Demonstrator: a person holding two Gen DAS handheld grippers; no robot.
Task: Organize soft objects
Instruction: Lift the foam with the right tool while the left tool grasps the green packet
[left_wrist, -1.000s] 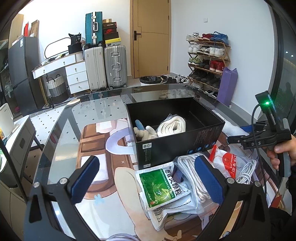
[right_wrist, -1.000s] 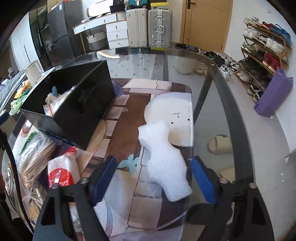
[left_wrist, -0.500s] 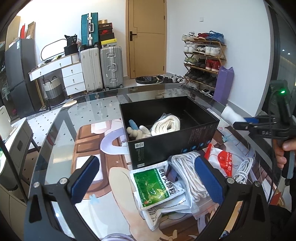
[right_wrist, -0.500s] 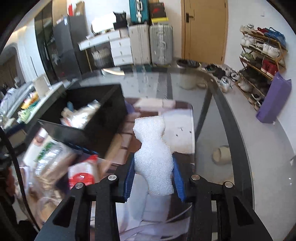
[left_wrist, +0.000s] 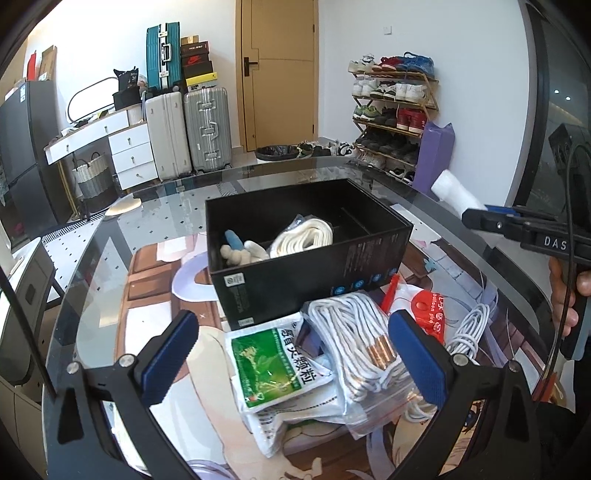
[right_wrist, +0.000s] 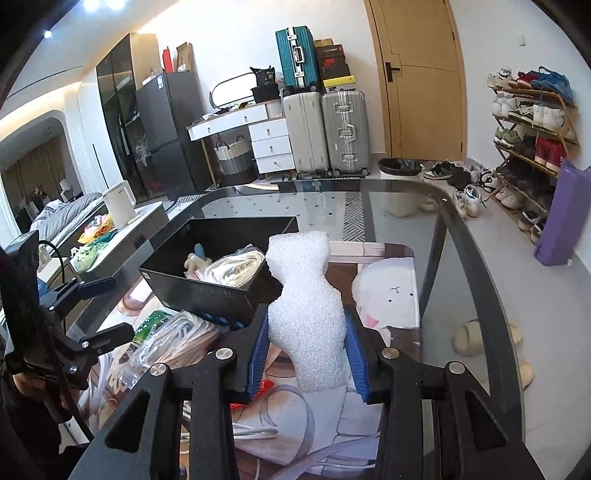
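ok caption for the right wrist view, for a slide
Right tool grips a white foam piece above the glass table, near the open black cardboard box.

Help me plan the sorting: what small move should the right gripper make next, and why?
Probably carry the white foam piece left over the black box and lower it. The right gripper is shut on it, off the table, and the box has free space.

The white foam piece (left_wrist: 455, 194) is mostly hidden behind the right gripper's fingers (left_wrist: 480, 218).
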